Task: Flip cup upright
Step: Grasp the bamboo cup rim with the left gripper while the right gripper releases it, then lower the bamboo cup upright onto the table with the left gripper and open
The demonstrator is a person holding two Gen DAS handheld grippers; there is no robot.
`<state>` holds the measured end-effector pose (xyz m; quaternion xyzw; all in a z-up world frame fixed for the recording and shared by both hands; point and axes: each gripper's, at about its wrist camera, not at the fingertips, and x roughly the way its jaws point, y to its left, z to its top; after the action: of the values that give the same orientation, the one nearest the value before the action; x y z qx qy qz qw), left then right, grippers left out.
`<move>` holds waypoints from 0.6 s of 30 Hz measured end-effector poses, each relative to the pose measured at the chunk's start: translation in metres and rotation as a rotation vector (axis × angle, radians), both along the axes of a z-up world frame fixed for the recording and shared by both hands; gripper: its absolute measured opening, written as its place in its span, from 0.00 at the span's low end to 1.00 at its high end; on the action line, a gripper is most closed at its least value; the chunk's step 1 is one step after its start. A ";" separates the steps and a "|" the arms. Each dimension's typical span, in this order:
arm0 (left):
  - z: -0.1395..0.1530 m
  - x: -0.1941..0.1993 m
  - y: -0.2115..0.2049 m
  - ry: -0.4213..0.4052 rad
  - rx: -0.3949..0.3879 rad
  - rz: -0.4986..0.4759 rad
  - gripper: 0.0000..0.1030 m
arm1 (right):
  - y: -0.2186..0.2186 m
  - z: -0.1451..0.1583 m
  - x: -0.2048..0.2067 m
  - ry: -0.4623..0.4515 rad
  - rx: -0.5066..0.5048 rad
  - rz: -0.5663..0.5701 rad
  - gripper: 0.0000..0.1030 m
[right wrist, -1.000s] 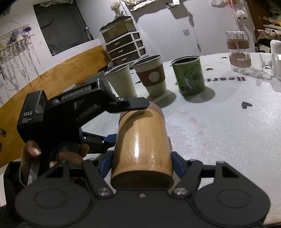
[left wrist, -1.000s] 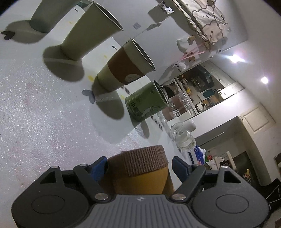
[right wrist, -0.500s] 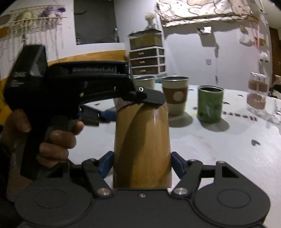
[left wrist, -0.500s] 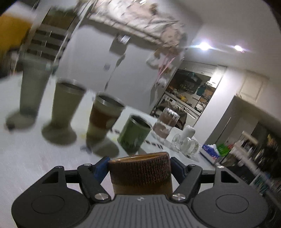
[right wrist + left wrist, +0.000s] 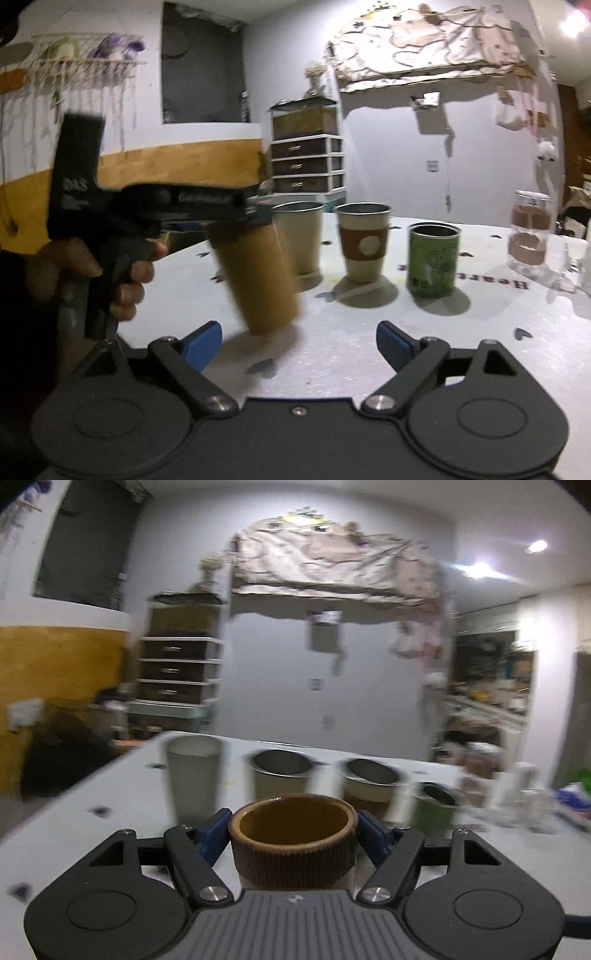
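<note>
The bamboo cup (image 5: 293,843) with a brown ribbed band at its rim sits between the blue pads of my left gripper (image 5: 293,830), which is shut on it near the rim; its mouth faces up. In the right wrist view the same cup (image 5: 258,277) hangs blurred and slightly tilted above the white table (image 5: 480,350), held near its top by the left gripper (image 5: 255,218). My right gripper (image 5: 299,341) is open and empty, just in front of and below the cup.
A row of upright cups stands behind: a pale tumbler (image 5: 194,775), a beige cup (image 5: 299,236), a cup with a brown sleeve (image 5: 364,242), a green tin (image 5: 434,258). A glass jar (image 5: 528,236) stands at the right.
My right gripper let go of the cup and opened. My left gripper turned the cup mouth-up and carried it left, clear of the right fingers.
</note>
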<state>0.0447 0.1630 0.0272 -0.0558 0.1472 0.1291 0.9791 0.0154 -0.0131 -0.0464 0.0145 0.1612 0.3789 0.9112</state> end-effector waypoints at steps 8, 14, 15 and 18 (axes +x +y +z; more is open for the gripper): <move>0.002 0.018 0.064 0.015 0.073 0.195 0.70 | -0.015 0.000 0.010 0.018 0.033 -0.074 0.89; -0.001 0.028 0.078 0.031 0.142 0.264 0.70 | -0.018 -0.001 0.011 0.014 0.028 -0.098 0.89; -0.001 0.030 0.078 0.039 0.156 0.276 0.70 | -0.017 -0.001 0.011 0.014 0.025 -0.101 0.89; -0.001 0.031 0.078 0.045 0.179 0.298 0.70 | -0.018 -0.002 0.012 0.012 0.017 -0.110 0.89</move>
<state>0.0762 0.2409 0.0265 0.0133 0.1469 0.2866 0.9466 0.0269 -0.0307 -0.0487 0.0333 0.1622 0.3296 0.9295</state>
